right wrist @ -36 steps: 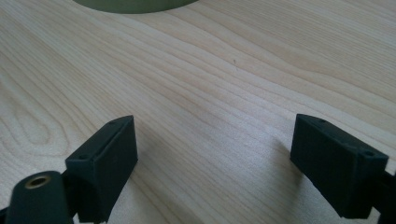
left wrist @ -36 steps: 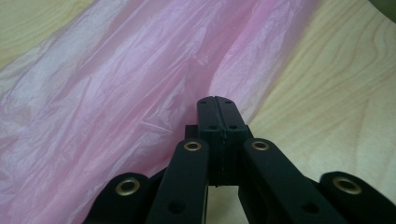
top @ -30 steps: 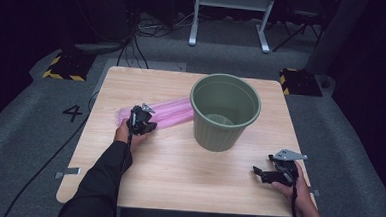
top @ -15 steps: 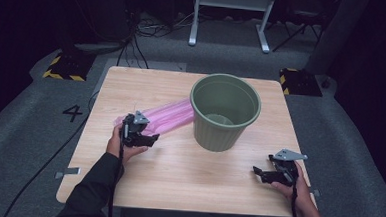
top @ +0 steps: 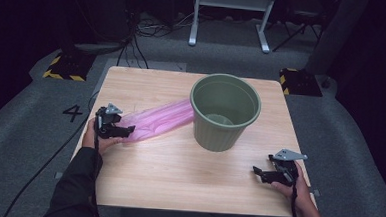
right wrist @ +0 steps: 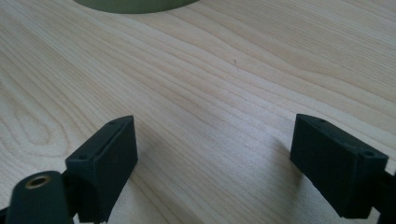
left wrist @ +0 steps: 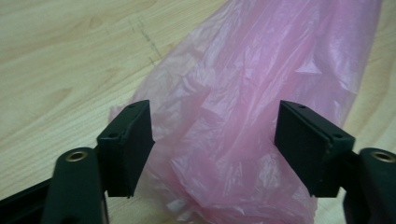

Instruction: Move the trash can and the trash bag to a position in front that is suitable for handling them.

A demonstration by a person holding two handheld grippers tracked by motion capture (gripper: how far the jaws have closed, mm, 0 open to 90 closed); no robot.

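**Two grippers apart, pink bag between one pair of jaws**

Two open grippers sit on the desk [top: 177, 188]. The left gripper [top: 124, 131] — jaws spread wide — straddles the near end of the pink bag [top: 158, 120], which stretches toward the green bin [top: 224, 112]. The right gripper [top: 260, 173] rests wide open over bare wood.

table [top: 177, 188]: wooden | floor [top: 25, 110]: grey, marked "4" | stand [top: 231, 15]: white, behind table
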